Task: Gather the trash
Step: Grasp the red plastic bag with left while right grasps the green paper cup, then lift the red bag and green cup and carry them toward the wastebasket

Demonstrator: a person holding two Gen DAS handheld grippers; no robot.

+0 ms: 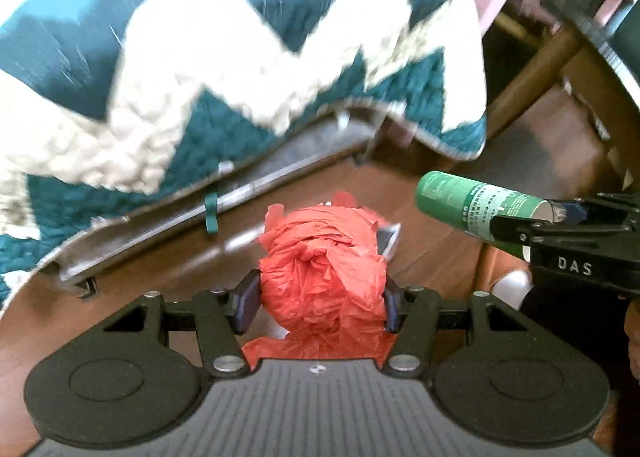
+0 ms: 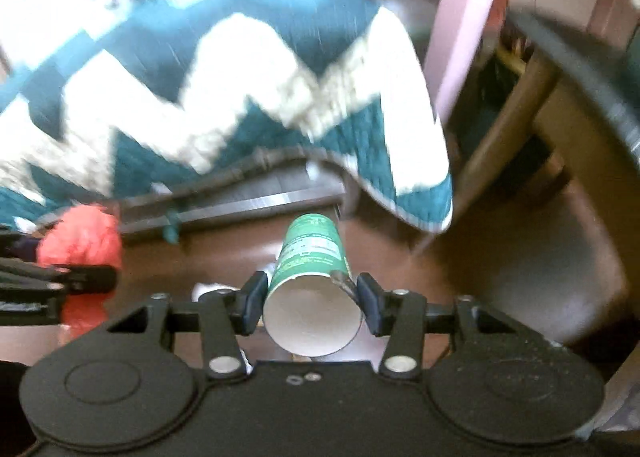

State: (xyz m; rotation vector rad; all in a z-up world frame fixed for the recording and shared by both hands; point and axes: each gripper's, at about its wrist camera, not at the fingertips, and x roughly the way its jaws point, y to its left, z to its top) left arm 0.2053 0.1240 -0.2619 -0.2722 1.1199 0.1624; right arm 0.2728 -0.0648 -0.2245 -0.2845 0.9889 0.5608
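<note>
Trash in both grips: the left gripper (image 1: 320, 297) pinches a crumpled red plastic bag (image 1: 322, 265) at center frame, while the right gripper (image 2: 312, 301) clamps a green paper cup (image 2: 310, 289) near its open rim. Both pieces look light; the bag is soft and slippery, so it is best taken across its bulk. The thin-walled cup would crush under firm pressure.

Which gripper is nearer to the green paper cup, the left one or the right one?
Right. The right gripper is shut on the green paper cup, pads against its open rim. The left gripper holds the crumpled red plastic bag, off to the cup's left.
</note>
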